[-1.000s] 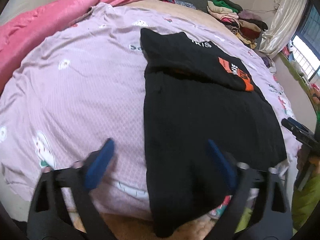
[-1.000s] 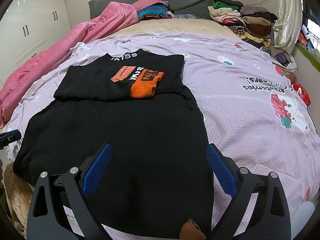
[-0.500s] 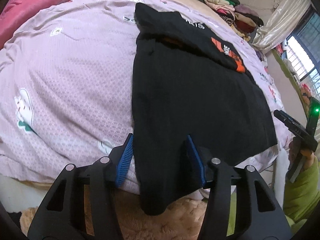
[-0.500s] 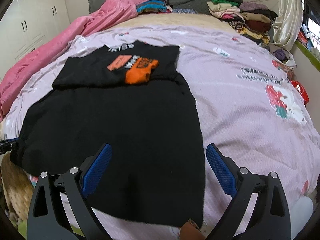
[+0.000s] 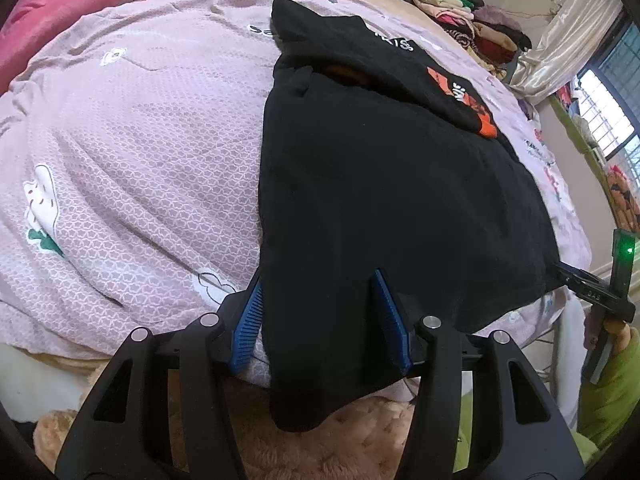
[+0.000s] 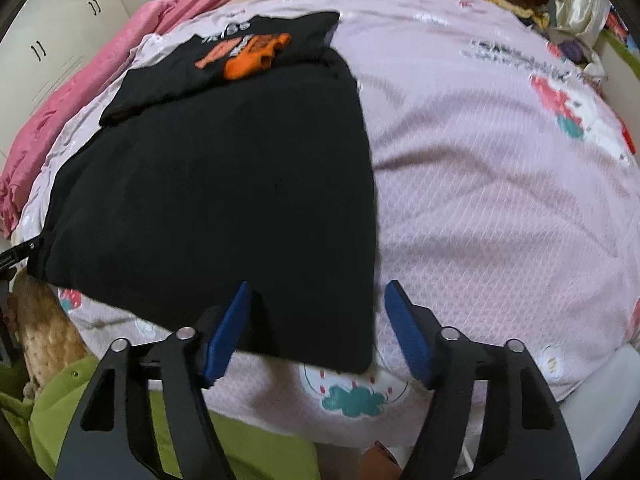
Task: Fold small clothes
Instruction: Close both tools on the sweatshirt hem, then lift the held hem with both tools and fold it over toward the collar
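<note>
A black T-shirt with an orange print lies flat on the lilac bed sheet, its top part folded down. Its near hem hangs over the bed's front edge. My left gripper is open, its blue fingers either side of the shirt's near left corner. In the right wrist view the shirt fills the left half, and my right gripper is open, its blue fingers astride the shirt's near right corner. Neither gripper grips the cloth.
A pink quilt lies along the bed's left side. Stacks of folded clothes sit at the headboard. A curtain and window are at the right. A tan fuzzy mat lies below the bed's front edge.
Both grippers have dropped and moved in to the shirt's near hem. The left jaws narrowed around the left corner; the right jaws narrowed around the right corner.
</note>
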Demonstrator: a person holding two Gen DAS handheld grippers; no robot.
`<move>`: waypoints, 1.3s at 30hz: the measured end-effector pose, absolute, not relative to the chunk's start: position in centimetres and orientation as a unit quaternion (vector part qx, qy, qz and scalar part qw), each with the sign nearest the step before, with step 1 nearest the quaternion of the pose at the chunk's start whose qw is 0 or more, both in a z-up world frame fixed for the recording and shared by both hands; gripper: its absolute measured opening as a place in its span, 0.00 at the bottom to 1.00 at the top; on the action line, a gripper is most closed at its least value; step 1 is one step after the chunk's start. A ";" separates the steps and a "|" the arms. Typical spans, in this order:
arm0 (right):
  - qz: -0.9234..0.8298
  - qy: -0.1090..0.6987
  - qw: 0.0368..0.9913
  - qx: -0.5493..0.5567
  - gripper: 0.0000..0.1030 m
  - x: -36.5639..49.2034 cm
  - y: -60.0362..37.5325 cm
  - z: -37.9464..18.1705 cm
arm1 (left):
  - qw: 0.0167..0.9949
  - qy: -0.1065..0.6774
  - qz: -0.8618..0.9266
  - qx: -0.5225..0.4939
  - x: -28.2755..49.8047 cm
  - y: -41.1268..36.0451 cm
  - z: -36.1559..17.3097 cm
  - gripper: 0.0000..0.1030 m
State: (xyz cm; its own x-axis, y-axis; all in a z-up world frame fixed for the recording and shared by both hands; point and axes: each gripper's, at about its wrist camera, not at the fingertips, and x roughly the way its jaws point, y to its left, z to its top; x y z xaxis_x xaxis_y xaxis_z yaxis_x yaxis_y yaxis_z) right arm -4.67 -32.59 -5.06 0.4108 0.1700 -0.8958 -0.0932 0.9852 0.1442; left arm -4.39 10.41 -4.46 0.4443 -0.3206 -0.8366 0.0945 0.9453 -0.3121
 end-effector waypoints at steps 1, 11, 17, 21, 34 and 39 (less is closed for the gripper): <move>0.079 0.541 0.836 0.036 0.64 -4.7 -32.7 -5.4 | 0.842 0.514 -0.122 -0.107 -4.4 10.3 -4.5 0.43; 0.107 0.488 0.864 0.061 0.07 -4.9 -33.3 -2.4 | 0.851 0.495 -0.125 -0.122 -4.6 11.1 -3.2 0.02; 0.138 0.424 0.890 0.094 0.07 -3.9 -33.5 1.2 | 0.860 0.470 -0.142 -0.143 -4.4 11.9 -0.6 0.02; 0.140 0.394 0.902 0.108 0.07 -3.0 -33.6 2.8 | 0.864 0.455 -0.148 -0.154 -3.8 12.4 0.8 0.02; 0.122 0.282 0.934 0.179 0.07 -0.3 -36.4 7.8 | 0.885 0.397 -0.148 -0.193 0.9 13.9 5.5 0.02; 0.116 0.265 0.941 0.176 0.07 1.6 -36.2 8.8 | 0.890 0.383 -0.148 -0.199 2.9 14.0 6.7 0.02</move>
State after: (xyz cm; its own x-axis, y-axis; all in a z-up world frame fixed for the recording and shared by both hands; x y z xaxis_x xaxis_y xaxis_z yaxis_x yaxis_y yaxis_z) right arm 1.61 -36.16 8.80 0.8325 0.3111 -0.4584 -0.1244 0.9113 0.3926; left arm 2.86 14.01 6.72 0.6625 -0.4159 -0.6230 0.1101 0.8767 -0.4682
